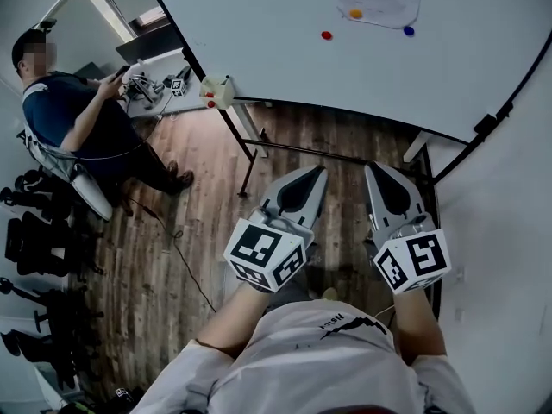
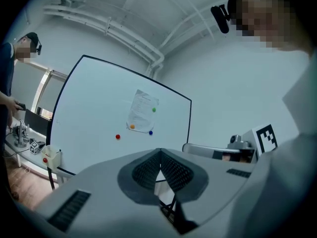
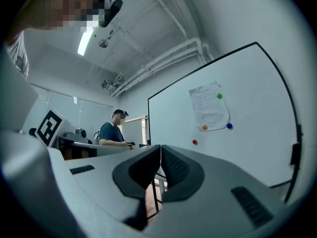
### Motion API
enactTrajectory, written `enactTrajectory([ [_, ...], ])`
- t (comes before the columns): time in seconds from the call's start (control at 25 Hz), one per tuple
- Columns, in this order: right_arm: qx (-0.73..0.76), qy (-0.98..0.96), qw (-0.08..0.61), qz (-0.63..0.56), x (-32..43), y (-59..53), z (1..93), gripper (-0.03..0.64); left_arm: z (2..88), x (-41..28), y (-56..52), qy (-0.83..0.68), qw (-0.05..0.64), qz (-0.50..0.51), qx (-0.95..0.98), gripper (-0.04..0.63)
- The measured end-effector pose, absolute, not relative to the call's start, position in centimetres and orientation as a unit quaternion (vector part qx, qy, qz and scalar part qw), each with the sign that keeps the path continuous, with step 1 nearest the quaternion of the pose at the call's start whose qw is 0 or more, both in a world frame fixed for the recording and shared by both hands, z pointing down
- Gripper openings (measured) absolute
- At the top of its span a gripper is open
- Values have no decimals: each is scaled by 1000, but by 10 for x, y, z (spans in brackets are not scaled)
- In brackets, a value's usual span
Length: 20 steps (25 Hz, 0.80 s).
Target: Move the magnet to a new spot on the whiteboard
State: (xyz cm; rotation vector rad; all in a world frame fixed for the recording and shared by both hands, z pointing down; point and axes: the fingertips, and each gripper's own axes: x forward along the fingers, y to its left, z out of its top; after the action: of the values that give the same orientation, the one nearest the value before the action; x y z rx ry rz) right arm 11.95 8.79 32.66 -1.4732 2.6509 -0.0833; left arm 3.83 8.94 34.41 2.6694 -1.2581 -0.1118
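The magnets are small round buttons. A red magnet (image 2: 117, 137) sits alone on the bare whiteboard (image 2: 89, 113), in its lower middle part, to the left of and a little below a sheet of paper (image 2: 142, 111). Three more sit on that sheet: a green magnet (image 2: 154, 110) near its upper right corner, an orange magnet (image 2: 132, 127) at its lower left corner and a blue magnet (image 2: 150, 132) at its lower right corner. The sheet carries printed lines too small to read. Each gripper bears a cube with black-and-white square markers and no legible words. The left gripper (image 2: 160, 150) is clenched tip to tip on nothing, and so is the right gripper (image 3: 160, 147). Both are well apart from the whiteboard and point towards it.
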Motion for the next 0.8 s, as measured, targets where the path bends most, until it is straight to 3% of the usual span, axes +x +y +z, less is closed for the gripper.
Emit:
enactTrajectory([
  [0.8,-551,835,8,-5,41,-89,340,14,342,-28,-93,-369,77,-36,926,11],
])
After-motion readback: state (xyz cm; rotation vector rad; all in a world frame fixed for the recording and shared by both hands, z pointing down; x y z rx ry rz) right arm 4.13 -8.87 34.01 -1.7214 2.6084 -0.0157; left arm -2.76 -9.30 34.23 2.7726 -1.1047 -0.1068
